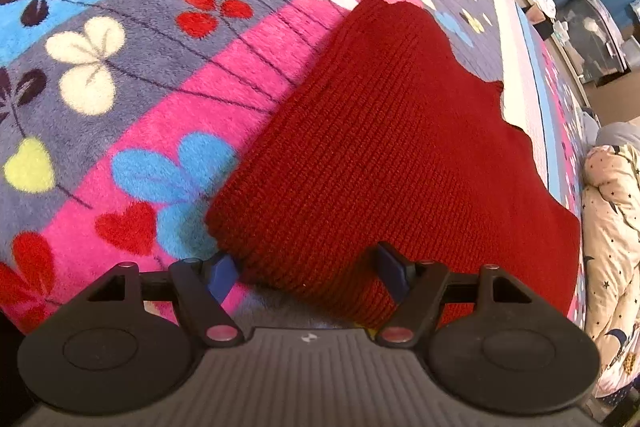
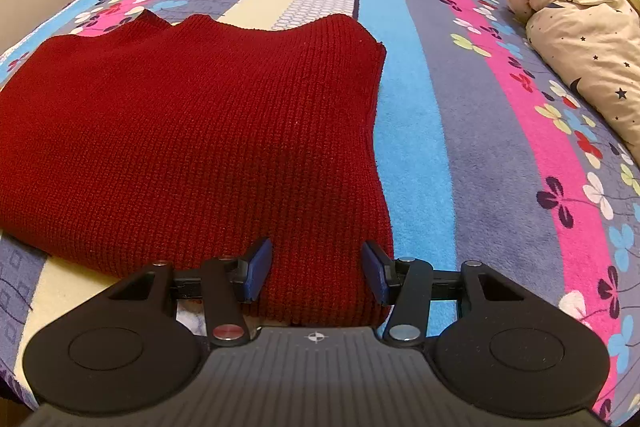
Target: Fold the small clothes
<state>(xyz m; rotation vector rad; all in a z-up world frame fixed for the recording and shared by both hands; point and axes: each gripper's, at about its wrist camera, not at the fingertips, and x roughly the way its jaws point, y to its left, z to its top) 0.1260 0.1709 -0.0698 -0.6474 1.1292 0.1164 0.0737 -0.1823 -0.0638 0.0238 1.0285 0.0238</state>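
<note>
Red knit garment (image 1: 384,147) lies flat on the bed's floral blanket (image 1: 120,67), already doubled into a thick slab by the look of it. Step in hand: getting hold of its near hem for another fold.

Left gripper (image 1: 308,275) sits at the garment's near-left corner, jaws spread wide. One pad is just off the corner on the blanket, the other on the knit. Not clenched, nothing held.

Right gripper (image 2: 318,269) sits at the garment's near-right corner. Jaws are parted with a strip of hem between the pads. They look close to the fabric, but a squeeze isn't evident, so I read it as released.

Star-print quilt (image 2: 580,19) is bunched well to the right of the garment, out of the way.

Next move, as I judge it: clamp both grippers on the near hem, catching all layers, then lift and carry it evenly toward the far edge. The thick knit may slip from a shallow bite.
</note>
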